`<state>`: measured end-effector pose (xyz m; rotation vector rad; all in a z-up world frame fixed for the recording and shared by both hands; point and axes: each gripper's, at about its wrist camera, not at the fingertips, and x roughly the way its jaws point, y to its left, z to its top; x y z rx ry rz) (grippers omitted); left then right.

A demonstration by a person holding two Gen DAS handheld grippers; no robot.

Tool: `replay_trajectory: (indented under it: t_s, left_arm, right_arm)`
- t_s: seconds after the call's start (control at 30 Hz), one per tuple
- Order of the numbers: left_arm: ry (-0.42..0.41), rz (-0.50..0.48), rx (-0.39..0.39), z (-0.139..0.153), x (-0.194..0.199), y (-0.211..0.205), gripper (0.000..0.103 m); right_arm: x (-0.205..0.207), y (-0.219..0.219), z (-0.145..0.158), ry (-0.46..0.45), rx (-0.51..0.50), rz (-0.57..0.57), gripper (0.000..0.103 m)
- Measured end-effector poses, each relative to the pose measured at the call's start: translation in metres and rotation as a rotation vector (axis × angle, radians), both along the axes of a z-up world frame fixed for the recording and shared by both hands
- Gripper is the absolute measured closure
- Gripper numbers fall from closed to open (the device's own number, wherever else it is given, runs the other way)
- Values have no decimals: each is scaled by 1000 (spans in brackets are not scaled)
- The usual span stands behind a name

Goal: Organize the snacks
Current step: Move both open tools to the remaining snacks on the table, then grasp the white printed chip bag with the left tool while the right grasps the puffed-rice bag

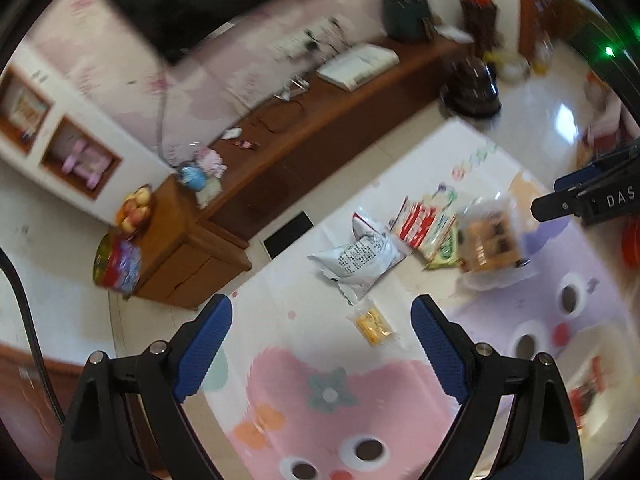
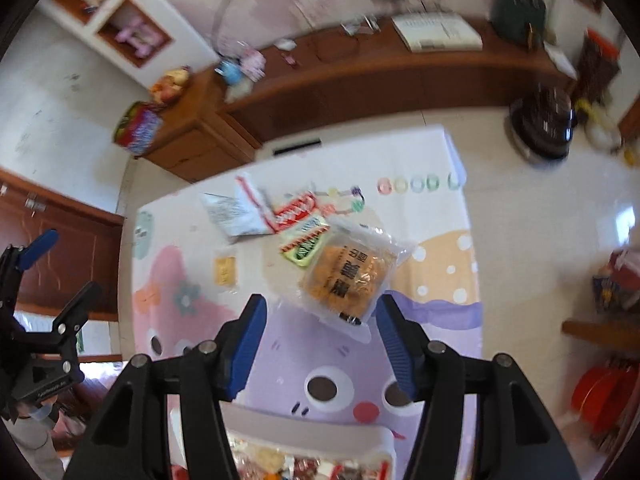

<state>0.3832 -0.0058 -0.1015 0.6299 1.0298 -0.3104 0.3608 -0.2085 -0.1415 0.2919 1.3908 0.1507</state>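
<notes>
Wooden cabinet (image 1: 188, 248) stands beside the cartoon mat (image 1: 320, 392).

Bare cartoon mat (image 1: 320, 392) lies open below the snack pile (image 1: 420, 232); the white bin (image 2: 312, 436) blocks its near edge.

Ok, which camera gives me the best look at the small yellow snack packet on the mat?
The left wrist view: the yellow packet lies unobstructed on the mat, near the centre between the tongs. The right wrist view shows it too, but smaller, blurred and off to the left.
</notes>
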Motion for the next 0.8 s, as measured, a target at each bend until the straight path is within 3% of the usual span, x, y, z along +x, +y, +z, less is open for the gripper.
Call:
replay_trajectory:
  t_s: [0.13,0.3,0.47,0.67,0.8]
  left_arm:
    - [22,-92,125,-58,36,-18,13]
    - [78,-176,157,-105,61,-37,13]
    - [105,-219,203,-143,76,-50,13]
    - [136,-204,206,-169,90,-54,13]
    - [155,-208,203,-183,98,-53,13]
  right_arm:
    - [15,-4,-63,95,28,-73,46]
    - [18,-7,-109,154,72,-147,46]
    - [21,-2,-115,111,52,-170,40]
    - [24,2,-113,102,-64,-200,39]
    - [18,-6,-120,138,-35,-234,39]
